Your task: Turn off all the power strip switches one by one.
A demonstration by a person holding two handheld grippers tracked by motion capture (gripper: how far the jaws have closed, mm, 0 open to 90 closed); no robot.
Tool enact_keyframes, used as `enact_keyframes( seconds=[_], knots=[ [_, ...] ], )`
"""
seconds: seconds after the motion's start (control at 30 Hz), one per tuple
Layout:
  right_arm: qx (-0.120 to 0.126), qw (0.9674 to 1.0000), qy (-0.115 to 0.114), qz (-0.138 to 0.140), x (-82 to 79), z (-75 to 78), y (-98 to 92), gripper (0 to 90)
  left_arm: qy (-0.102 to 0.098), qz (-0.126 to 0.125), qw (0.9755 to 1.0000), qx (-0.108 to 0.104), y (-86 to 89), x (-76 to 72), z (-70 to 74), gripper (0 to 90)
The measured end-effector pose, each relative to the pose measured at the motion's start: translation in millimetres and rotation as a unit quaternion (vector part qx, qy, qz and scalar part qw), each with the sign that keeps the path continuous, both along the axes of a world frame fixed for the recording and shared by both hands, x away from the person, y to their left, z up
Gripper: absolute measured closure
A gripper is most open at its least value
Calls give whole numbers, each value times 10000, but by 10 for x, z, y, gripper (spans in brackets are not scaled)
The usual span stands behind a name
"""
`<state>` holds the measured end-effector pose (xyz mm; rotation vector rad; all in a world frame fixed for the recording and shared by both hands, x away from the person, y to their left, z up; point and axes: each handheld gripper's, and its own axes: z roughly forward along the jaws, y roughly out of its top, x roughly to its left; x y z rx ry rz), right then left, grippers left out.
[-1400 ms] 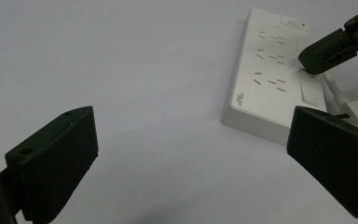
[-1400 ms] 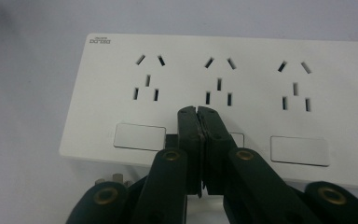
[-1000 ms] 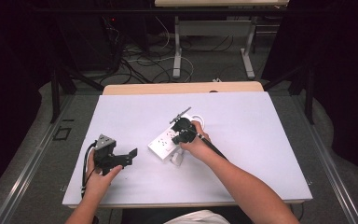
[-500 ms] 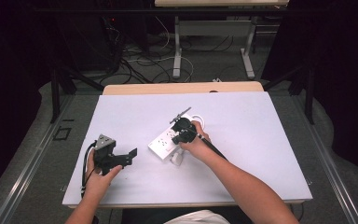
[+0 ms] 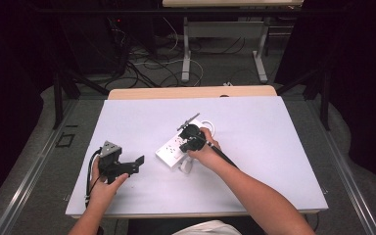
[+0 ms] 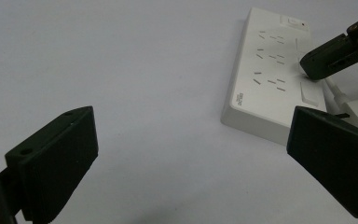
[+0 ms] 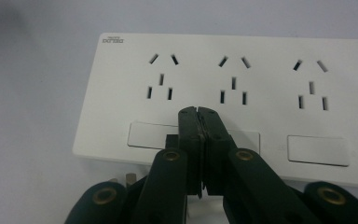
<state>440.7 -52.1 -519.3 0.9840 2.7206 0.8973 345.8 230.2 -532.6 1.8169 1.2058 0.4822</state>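
Power strip [image 5: 176, 148] lay mid-desk [image 5: 284, 147] as we pressed our closed right hand-held gripper [image 7: 199, 114] onto it; our left hand-held gripper [image 5: 127, 166], jaws wide open, rested nearby.

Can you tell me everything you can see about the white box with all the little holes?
The flat white plastic power strip lies face up on the pale table. It has three groups of little slots in a row, with a rectangular switch under each and small grey lettering in one corner. A white cable curls beside it. The shut right gripper rests its tips on the middle switch.
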Motion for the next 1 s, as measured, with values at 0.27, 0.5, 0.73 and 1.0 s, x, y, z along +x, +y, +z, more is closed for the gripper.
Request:
enact_keyframes(
  seconds=[0.27, 0.5, 0.73, 1.0],
  knots=[
    [35, 9999, 35, 105, -69, 15, 69, 889, -2, -1, 10000, -1, -1, 0, -1, 17],
    [50, 9998, 30, 209, -112, 19, 118, 889, -6, 3, 10000, -13, -4, 1, -4, 17],
    [58, 9992, 14, 386, -149, 31, 170, 887, -6, 1, 10000, -8, -4, 1, -4, 17],
    [15, 9991, 40, 428, -167, 20, 197, 885, -8, -4, 10000, -8, -1, 2, -1, 17]
  ],
)
